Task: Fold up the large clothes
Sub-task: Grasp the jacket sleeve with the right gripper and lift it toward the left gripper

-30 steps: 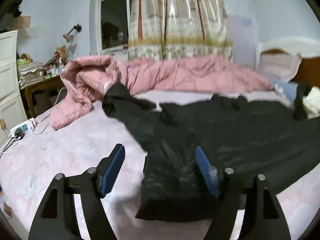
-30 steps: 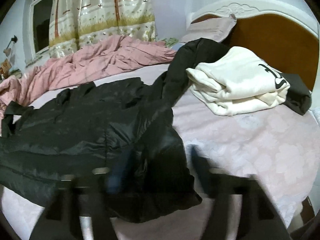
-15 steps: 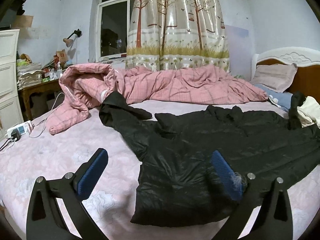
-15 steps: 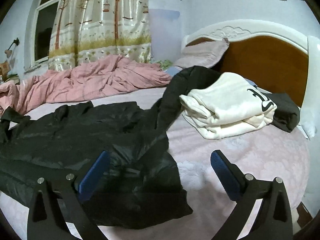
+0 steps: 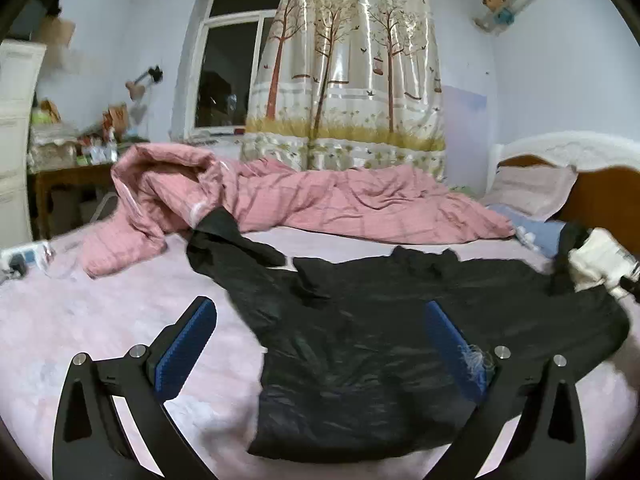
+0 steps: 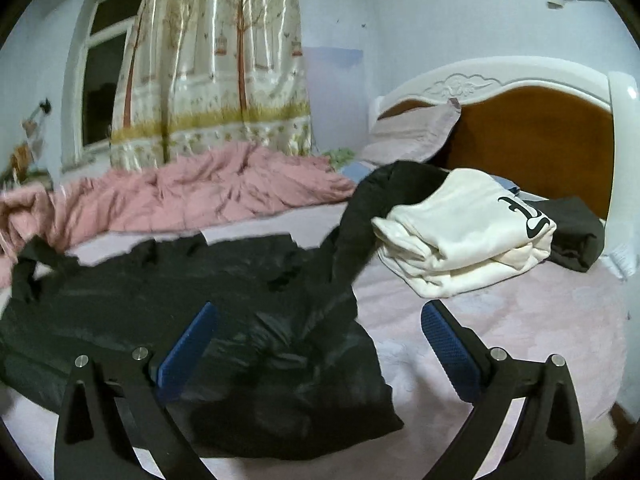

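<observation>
While the black jacket (image 5: 400, 344) lies spread over the pink sheet (image 5: 80, 320) of the bed, both grippers hang above it with nothing between their fingers. In the left wrist view the left gripper (image 5: 320, 344) stands wide open; its blue pads (image 5: 186, 348) frame the lower centre of the picture, and the jacket's near hem fills the space between them and below. One sleeve (image 5: 232, 240) runs to the upper left, where its end touches a pink quilt (image 5: 320, 204) that is heaped along the far side of the bed. A curtain (image 5: 352, 72) with printed trees hangs behind the quilt, and a dark window (image 5: 228, 64) is to its left.

In the right wrist view the right gripper (image 6: 318, 346) is also wide open and holds nothing. The jacket (image 6: 200, 320) takes the left and lower centre of that picture (the cloth looks shiny and wrinkled). Its other sleeve (image 6: 360, 220) rises to the upper right and goes under a folded white garment (image 6: 460, 236), which lies at the right of centre. A folded dark cloth (image 6: 576, 236) is just behind the white one, near the headboard (image 6: 540, 132). A pillow (image 6: 412, 136) leans against the headboard.
</observation>
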A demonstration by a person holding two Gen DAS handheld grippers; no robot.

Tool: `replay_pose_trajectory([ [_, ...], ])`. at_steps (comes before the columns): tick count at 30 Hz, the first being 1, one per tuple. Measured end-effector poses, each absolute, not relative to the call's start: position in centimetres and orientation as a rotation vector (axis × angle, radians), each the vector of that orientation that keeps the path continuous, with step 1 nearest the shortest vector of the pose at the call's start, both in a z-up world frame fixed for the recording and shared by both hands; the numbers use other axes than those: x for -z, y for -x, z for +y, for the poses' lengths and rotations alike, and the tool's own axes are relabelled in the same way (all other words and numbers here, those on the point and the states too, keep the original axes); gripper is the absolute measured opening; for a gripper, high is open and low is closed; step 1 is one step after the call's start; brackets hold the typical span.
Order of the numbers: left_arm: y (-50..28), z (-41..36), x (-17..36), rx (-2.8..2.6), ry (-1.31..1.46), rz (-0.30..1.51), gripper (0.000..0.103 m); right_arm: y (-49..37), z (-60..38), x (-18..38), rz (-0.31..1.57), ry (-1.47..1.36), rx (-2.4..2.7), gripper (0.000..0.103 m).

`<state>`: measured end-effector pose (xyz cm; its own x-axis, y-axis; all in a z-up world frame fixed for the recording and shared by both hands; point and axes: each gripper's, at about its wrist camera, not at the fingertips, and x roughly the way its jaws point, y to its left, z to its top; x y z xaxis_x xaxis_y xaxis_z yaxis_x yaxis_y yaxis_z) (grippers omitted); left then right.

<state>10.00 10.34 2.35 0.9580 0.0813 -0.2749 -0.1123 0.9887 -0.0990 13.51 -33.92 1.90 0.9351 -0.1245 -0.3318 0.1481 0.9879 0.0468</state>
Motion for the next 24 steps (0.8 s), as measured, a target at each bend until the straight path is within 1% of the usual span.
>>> replay_pose_trajectory([
  [2,-9.4,10.9,-3.6,-0.079,0.202,0.314,0.103,-12.9,-33.9,-2.2,0.290,-0.086,0.143,0.103],
  [4,-8.0,11.6,-5.3,-0.034,0.275,0.286,0.103,-12.4,-33.8,-2.5,0.269,-0.082,0.169,0.103],
  [7,-7.0,12.0,-9.0,-0.075,0.212,0.216,0.103,-12.2,-33.0,-3.6,0.316,-0.046,0.117,0.103],
  [10,-7.8,13.1,-13.0,-0.195,0.116,0.134,0.103,-11.6,-30.9,-5.6,0.298,-0.015,0.070,0.103],
  [12,-8.2,15.0,-15.2,-0.261,0.146,0.048,0.103,-11.5,-28.7,-7.7,0.305,-0.026,-0.002,0.103],
  [14,-8.6,17.0,-15.9,-0.389,0.172,-0.047,0.103,-11.2,-27.0,-9.5,0.292,-0.067,-0.072,0.103],
  [17,-10.0,21.0,-14.9,-0.416,0.262,0.002,0.103,-12.2,-22.7,-13.0,0.350,-0.084,-0.256,0.103],
  [21,-11.7,24.5,-10.0,-0.377,0.310,0.099,0.103,-15.3,-15.7,-16.2,0.413,0.018,-0.389,0.102],
  [23,-13.7,26.4,-6.8,-0.370,0.344,0.208,0.103,-18.5,-11.6,-16.5,0.464,0.060,-0.435,0.101],
  [24,-14.8,27.5,-5.3,-0.360,0.381,0.275,0.103,-20.4,-9.5,-16.5,0.495,0.072,-0.453,0.097],
])
